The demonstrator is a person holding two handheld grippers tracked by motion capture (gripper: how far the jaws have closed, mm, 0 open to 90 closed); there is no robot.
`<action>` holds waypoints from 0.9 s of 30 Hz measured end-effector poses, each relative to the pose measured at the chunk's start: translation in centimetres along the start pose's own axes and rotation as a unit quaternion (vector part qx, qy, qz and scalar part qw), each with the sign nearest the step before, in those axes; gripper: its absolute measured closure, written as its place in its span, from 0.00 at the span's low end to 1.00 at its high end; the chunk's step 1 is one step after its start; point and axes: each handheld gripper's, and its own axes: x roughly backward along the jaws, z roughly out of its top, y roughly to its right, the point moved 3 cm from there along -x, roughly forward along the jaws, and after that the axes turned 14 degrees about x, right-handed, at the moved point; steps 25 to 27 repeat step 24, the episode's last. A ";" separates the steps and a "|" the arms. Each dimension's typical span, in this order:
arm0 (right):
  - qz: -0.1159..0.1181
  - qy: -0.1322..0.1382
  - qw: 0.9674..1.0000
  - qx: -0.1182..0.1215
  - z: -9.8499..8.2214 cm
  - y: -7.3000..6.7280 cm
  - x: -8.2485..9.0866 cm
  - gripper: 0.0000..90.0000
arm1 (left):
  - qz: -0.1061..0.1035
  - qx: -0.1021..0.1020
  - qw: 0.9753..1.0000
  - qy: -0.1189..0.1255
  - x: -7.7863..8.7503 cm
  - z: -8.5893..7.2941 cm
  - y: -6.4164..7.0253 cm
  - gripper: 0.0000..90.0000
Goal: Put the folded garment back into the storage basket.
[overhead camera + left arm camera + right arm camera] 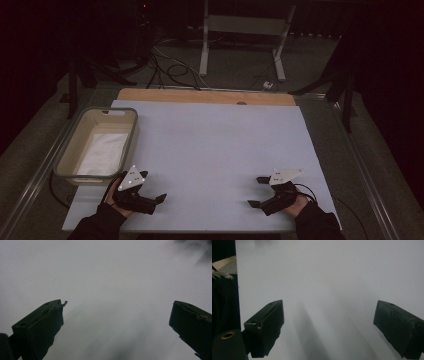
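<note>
Both grippers rest low over the pale sheet (210,145) near the table's front edge, each held in a gloved hand. My left gripper (159,199) sits at the front left, just past the bin's near corner, pointing right. In the left gripper view, my left gripper (117,306) has its black jaws wide apart with only bare sheet between them. My right gripper (255,191) sits at the front right, pointing left. The right gripper view shows my right gripper (329,307) with jaws spread wide and nothing between them.
A clear plastic bin (131,137) with a white sheet lying in its bottom stands at the left edge of the table. A wooden strip (200,96) borders the far side. Beyond are cables and a white stand's legs (204,55) on the floor.
</note>
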 end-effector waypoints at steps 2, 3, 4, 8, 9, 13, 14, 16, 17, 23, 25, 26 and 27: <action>-0.010 -0.008 1.000 0.000 -0.5 0.1 0.7 0.11 | -0.002 -0.002 1.000 -0.001 0.0 -0.1 -0.1 0.00; -0.013 -0.007 1.000 -0.004 -0.7 0.2 0.9 0.11 | -0.002 -0.003 1.000 -0.003 0.0 -0.1 -0.1 0.00; -0.017 -0.008 1.000 -0.008 -0.9 0.2 1.1 0.11 | -0.001 -0.005 1.000 -0.004 0.0 -0.2 -0.1 0.00; -0.030 -0.009 0.999 -0.015 -1.5 0.6 1.8 0.11 | 0.000 -0.007 1.000 -0.008 0.0 -0.5 -0.2 0.00; -0.033 -0.010 0.999 -0.018 -1.6 0.7 1.9 0.11 | 0.001 -0.008 1.000 -0.009 0.0 -0.5 -0.2 0.00; -0.035 -0.016 0.999 -0.012 -1.9 0.9 2.1 0.11 | 0.001 -0.009 1.000 -0.009 0.1 -0.7 -0.3 0.00; -0.035 -0.018 0.999 -0.014 -2.0 0.9 2.1 0.11 | 0.001 -0.008 1.000 -0.010 0.2 -0.7 -0.4 0.00; -0.035 -0.021 0.999 -0.014 -2.1 1.0 2.1 0.11 | -0.001 -0.007 1.000 -0.009 0.2 -0.7 -0.4 0.00; -0.035 -0.024 0.999 -0.014 -2.2 1.0 2.1 0.11 | -0.002 -0.006 1.000 -0.010 0.2 -0.7 -0.4 0.00; -0.033 -0.017 0.999 -0.012 -2.2 1.0 2.2 0.11 | -0.006 -0.006 1.000 -0.011 0.1 -0.7 -0.3 0.00; -0.031 -0.015 0.999 -0.012 -2.2 1.0 2.2 0.11 | -0.005 -0.008 1.000 -0.010 0.2 -0.7 -0.3 0.00; -0.031 -0.015 0.999 -0.012 -2.2 1.0 2.2 0.11 | -0.005 -0.008 1.000 -0.010 0.2 -0.7 -0.3 0.00; -0.031 -0.015 0.999 -0.012 -2.2 1.0 2.2 0.11 | -0.005 -0.008 1.000 -0.010 0.2 -0.7 -0.3 0.00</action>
